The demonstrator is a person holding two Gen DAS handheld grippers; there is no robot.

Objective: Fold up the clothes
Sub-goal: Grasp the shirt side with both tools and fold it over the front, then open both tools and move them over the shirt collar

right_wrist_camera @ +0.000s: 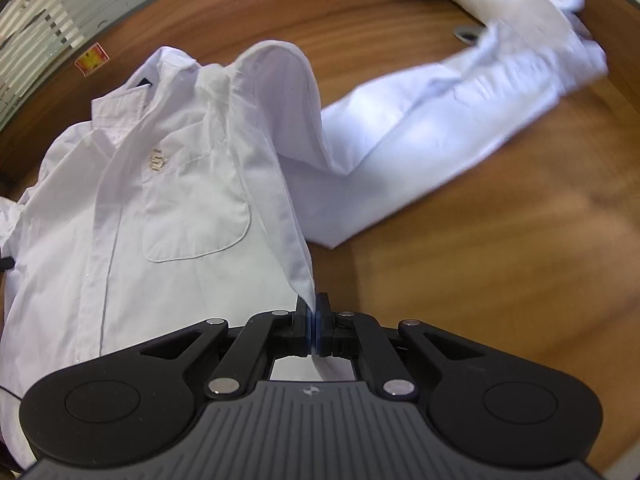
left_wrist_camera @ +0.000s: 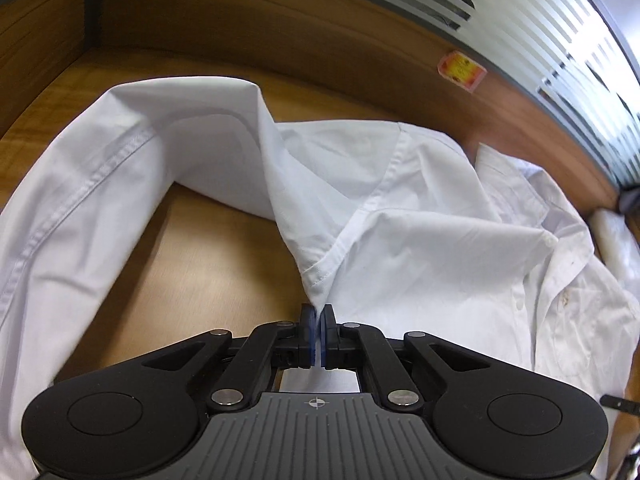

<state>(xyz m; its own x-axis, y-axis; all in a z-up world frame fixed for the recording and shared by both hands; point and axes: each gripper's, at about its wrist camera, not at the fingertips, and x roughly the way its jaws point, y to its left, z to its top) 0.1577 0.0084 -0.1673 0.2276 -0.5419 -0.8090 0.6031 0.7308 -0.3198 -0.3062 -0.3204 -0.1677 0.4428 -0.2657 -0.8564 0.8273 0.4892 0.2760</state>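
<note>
White shirt [right_wrist_camera: 132, 200] spread on wooden table [right_wrist_camera: 480, 280]. Side hems pinched by left gripper [left_wrist_camera: 319, 312] and right gripper [right_wrist_camera: 312, 312], both clenched on fabric, probably for folding inward; far right sleeve [right_wrist_camera: 440, 120] blurred.

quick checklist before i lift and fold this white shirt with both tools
1. Left tool shut on the white shirt edge: ok.
2. Right tool shut on a shirt edge: ok.
3. Left sleeve flat: not ok, bent and draped over the wooden table.
4. Right sleeve flat: not ok, stretched out to the side, rumpled at its cuff.
5. Front placket buttoned: cannot tell.
6. Chest pocket facing up: ok.
</note>
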